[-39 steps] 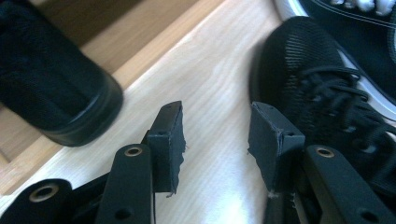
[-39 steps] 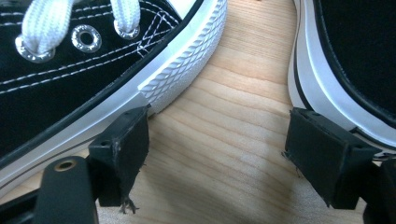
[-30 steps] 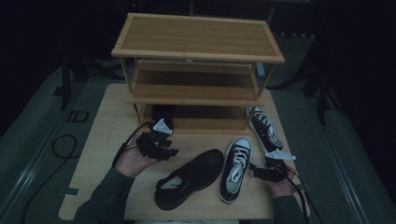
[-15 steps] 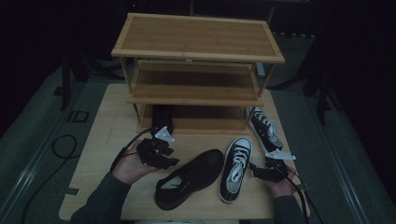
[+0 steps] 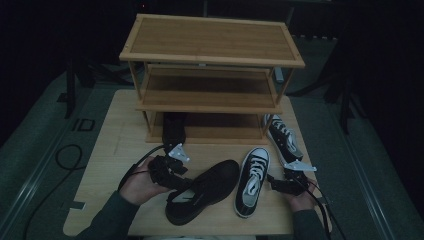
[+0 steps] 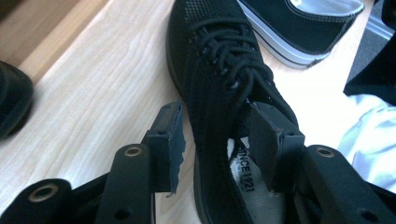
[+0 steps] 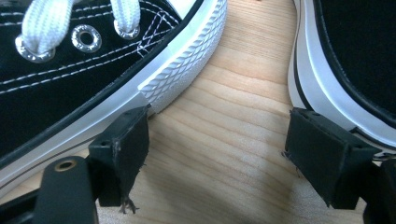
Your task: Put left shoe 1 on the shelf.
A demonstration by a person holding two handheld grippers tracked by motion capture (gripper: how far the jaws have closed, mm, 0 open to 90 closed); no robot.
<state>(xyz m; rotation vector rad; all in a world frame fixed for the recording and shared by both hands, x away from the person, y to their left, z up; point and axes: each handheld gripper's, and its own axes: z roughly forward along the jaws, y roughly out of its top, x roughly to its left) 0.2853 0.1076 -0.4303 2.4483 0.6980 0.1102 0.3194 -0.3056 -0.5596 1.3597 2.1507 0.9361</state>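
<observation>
- The black mesh shoe (image 5: 202,192) is seen lying on the wooden table (image 5: 107,150), near the front edge, toe pointing toward the rack.
- On its insole, print reading "SINCE 1921" (image 6: 246,168) can be made out in the left gripper view.
- The left gripper (image 6: 217,140) is held spread across the shoe's collar: one jaw stands outside the shoe wall with a gap, the other sits over the opening; no pinch is shown.
- A black-and-white canvas sneaker (image 5: 252,180) is placed just beside the mesh shoe, to its right.
- The right gripper (image 7: 217,154) is held spread over bare wood between that sneaker's ribbed white sole and a second sneaker (image 5: 282,137), with nothing clamped.
- A three-tier wooden shoe rack (image 5: 210,75) is set at the back of the table; a dark shoe (image 5: 174,127) is lodged on its lowest shelf.
</observation>
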